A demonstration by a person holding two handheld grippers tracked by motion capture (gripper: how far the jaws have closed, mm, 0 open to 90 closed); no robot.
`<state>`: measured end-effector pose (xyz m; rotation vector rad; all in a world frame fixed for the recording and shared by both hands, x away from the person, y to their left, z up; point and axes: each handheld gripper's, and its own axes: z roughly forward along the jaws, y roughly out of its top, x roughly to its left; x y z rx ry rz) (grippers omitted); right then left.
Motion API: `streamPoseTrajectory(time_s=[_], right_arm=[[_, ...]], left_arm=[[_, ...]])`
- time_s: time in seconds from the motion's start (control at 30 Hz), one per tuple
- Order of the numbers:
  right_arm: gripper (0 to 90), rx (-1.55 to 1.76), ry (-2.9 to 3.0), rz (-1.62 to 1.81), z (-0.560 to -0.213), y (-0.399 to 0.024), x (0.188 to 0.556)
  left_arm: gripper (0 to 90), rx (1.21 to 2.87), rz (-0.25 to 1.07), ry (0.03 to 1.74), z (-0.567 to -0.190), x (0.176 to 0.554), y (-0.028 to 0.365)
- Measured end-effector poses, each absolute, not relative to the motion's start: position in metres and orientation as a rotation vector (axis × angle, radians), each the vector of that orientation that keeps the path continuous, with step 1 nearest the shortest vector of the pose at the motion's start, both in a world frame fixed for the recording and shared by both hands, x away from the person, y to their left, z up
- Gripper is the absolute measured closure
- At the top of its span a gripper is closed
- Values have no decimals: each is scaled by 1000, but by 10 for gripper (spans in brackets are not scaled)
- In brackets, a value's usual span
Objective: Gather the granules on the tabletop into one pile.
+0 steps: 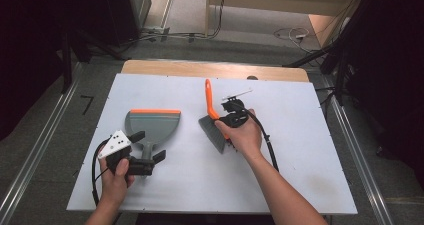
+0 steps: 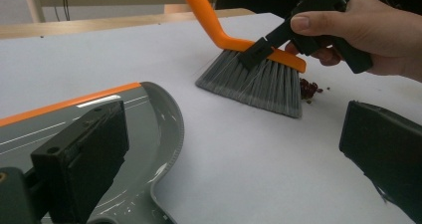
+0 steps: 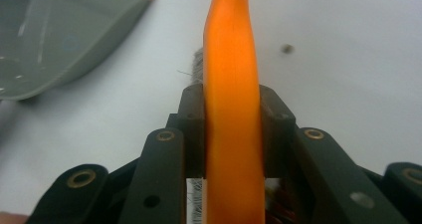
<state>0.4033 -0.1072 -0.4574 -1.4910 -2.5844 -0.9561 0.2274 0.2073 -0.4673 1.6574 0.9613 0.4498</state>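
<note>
Two tools: a brush [image 1: 214, 119] with an orange handle and grey bristles, and a grey dustpan [image 1: 151, 126] with an orange lip, both on the white table [image 1: 300, 150].
Right gripper [image 3: 233, 134]: its jaws pinch the flat orange handle from both sides, pads pressed against it; the person's right hand [image 1: 243, 132] carries it near the table's middle.
Left gripper [image 1: 146, 150]: jaws spread wide to either side of the dustpan's stem at the near left; the pads do not look to press on it, so the pan appears to lie loose.
Crumbs [image 2: 308, 88]: a small dark red heap just behind the bristles in the left gripper view, on the side away from the pan.
Gap: brush and dustpan stand apart, with bare table between the bristles and the pan.
Risk, loose pan: if the brush drives the crumbs across while the pan is unheld, the pan will likely slide or swing away and the bits pass beside it or under its lip.
Risk, handle: the smooth narrow handle could twist between the pads when the bristles drag, tipping the brush so it rides over the heap.
Risk, scatter: a fast stroke would probably flick the light bits sideways, wide of the pan.
</note>
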Motion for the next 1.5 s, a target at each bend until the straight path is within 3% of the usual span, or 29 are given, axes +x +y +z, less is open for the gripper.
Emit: streamPoseTrajectory(time_s=[0.43,0.8,1.0,1.23,1.5], right_arm=[[678,-1676,-2520,-947,-457,-164,388],[679,-1700,-2514,-956,-453,-181,381],[683,-1590,-2525,-1061,-430,-180,379],[683,-1308,-2783,-1149,-400,-163,408],[683,-546,-3282,-1024,-419,-123,451]], left_arm=[[0,1665,454,960,-467,227,203],[0,1661,452,961,-467,227,205],[0,1659,453,964,-467,228,206],[0,1658,459,964,-466,227,205],[0,1654,454,968,-467,228,207]])
